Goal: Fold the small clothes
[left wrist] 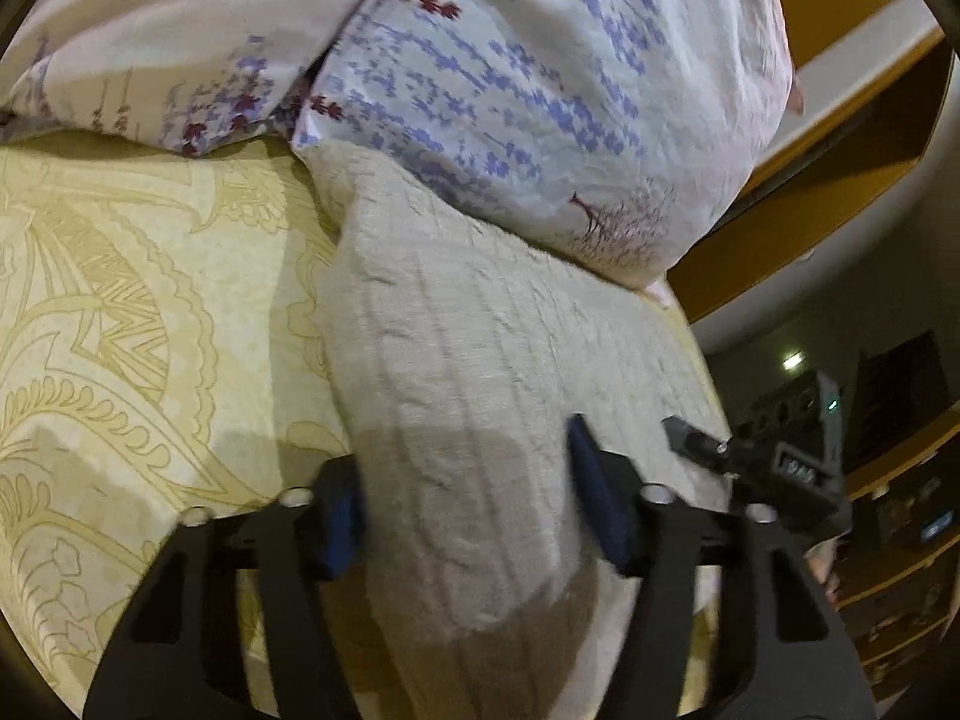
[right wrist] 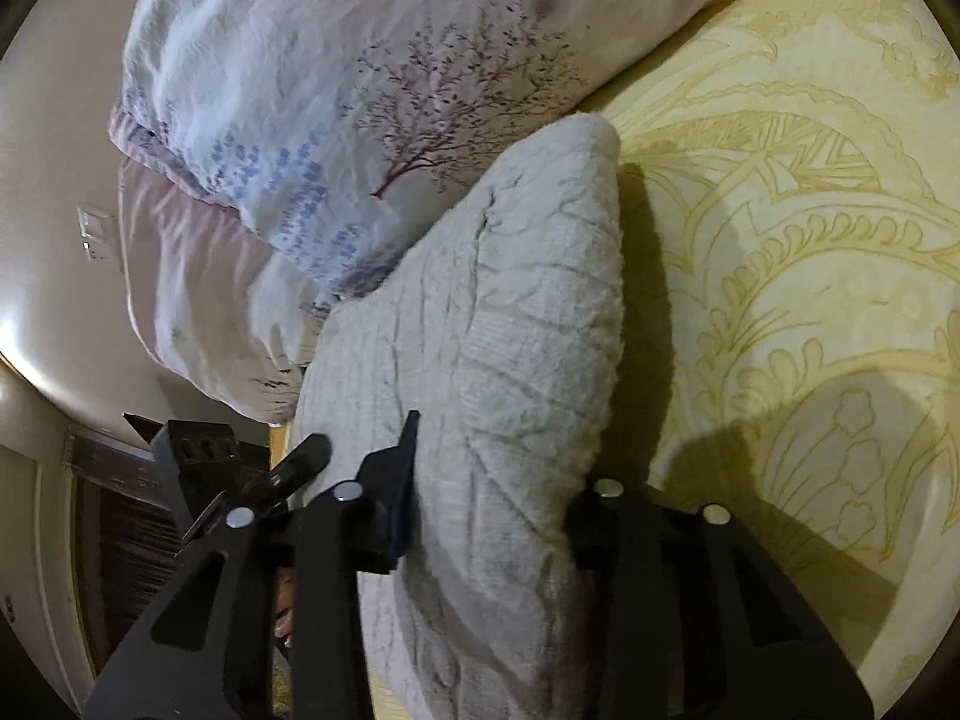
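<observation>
A grey cable-knit garment (left wrist: 480, 330) lies in a thick bunched fold on the yellow patterned bedsheet (left wrist: 120, 330). My left gripper (left wrist: 468, 498) is closed on its near end, blue pads pressing into the knit from both sides. In the right wrist view the same garment (right wrist: 510, 300) runs away from me. My right gripper (right wrist: 492, 498) pinches it too. The left pad (right wrist: 402, 480) is against the cloth, and the knit partly covers the right finger. Both grippers hold the same end, side by side.
A floral duvet (left wrist: 510, 90) (right wrist: 300, 90) is heaped at the back, touching the garment's far end. Bare yellow sheet (right wrist: 810, 240) spreads to one side. The bed edge, wooden furniture (left wrist: 840, 180) and shelves (left wrist: 900, 570) lie on the other side.
</observation>
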`<state>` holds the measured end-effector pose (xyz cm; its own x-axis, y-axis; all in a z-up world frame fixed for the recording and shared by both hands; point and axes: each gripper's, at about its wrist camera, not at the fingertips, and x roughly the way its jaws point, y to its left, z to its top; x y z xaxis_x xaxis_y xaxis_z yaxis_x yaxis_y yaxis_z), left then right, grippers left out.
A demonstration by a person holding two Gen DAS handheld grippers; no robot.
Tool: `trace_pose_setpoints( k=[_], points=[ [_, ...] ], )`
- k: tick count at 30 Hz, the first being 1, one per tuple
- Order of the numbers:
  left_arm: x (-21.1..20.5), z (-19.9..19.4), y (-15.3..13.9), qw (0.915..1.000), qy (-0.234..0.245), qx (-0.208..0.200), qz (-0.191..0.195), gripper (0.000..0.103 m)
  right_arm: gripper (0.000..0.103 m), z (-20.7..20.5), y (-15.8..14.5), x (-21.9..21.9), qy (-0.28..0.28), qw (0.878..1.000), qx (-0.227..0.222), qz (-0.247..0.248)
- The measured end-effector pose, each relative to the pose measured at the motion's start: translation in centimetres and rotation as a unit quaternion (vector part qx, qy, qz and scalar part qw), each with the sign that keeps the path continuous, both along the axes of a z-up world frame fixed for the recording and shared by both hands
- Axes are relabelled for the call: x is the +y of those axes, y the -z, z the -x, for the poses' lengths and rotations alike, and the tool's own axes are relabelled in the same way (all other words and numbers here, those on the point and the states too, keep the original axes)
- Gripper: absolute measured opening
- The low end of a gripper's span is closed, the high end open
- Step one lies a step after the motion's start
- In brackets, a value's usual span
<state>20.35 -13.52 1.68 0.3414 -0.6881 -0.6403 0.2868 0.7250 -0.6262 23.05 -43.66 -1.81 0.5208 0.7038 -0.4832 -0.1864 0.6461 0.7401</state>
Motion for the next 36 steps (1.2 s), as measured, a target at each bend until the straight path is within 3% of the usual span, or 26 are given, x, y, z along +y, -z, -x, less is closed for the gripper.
trace_pose_setpoints(
  k=[3, 5, 13, 16, 18, 21, 23, 25, 27, 31, 33, 36],
  points=[
    [1.1, -0.3, -0.3, 0.9995, 0.005, 0.011, 0.029, 0.041, 0.030, 0.8, -1.2, 0.8, -0.001, 1.000, -0.020, -0.004],
    [2.2, 0.1, -1.2, 0.9993, 0.007, 0.005, 0.038, 0.040, 0.029, 1.4, -2.2, 2.2, -0.012, 0.999, -0.039, 0.001],
    [9.9, 2.4, -4.1, 0.9985, -0.033, -0.041, 0.012, 0.040, 0.027, 2.2, -3.8, 11.1, -0.071, 0.990, -0.100, 0.066],
    [12.7, 2.6, -2.9, 0.9979, -0.054, -0.032, -0.019, 0.041, 0.028, 1.8, -2.4, 14.5, -0.087, 0.988, -0.083, 0.098],
    [13.6, 2.2, -1.1, 0.9973, -0.065, -0.012, -0.031, 0.046, 0.033, 1.5, -1.1, 15.6, -0.059, 0.987, -0.065, 0.136],
    [13.6, 1.8, 0.3, 0.9972, -0.074, -0.004, -0.011, 0.054, 0.043, 1.2, -0.3, 14.8, -0.034, 0.993, -0.033, 0.111],
    [12.8, 1.7, -0.1, 0.9968, -0.072, -0.017, -0.030, 0.057, 0.048, 1.3, -0.2, 14.4, -0.029, 0.993, -0.028, 0.110],
    [12.3, 1.9, -0.8, 0.9960, -0.070, -0.028, -0.046, 0.057, 0.057, 2.2, -1.0, 14.1, -0.007, 0.989, -0.041, 0.143],
    [12.6, 2.5, -1.8, 0.9943, -0.078, -0.042, -0.058, 0.060, 0.058, 3.5, -2.4, 13.5, 0.024, 0.983, -0.076, 0.166],
    [13.1, 5.4, -5.1, 0.9820, -0.107, -0.127, -0.089, 0.065, 0.058, 6.9, -5.5, 12.4, 0.071, 0.966, -0.166, 0.184],
    [12.4, 7.5, -6.6, 0.9775, -0.088, -0.170, -0.087, 0.072, 0.057, 7.9, -6.4, 13.3, 0.038, 0.962, -0.196, 0.184],
    [9.9, 8.6, -7.2, 0.9781, -0.048, -0.186, -0.081, 0.075, 0.045, 8.2, -6.0, 15.7, -0.031, 0.963, -0.195, 0.184]
  ],
)
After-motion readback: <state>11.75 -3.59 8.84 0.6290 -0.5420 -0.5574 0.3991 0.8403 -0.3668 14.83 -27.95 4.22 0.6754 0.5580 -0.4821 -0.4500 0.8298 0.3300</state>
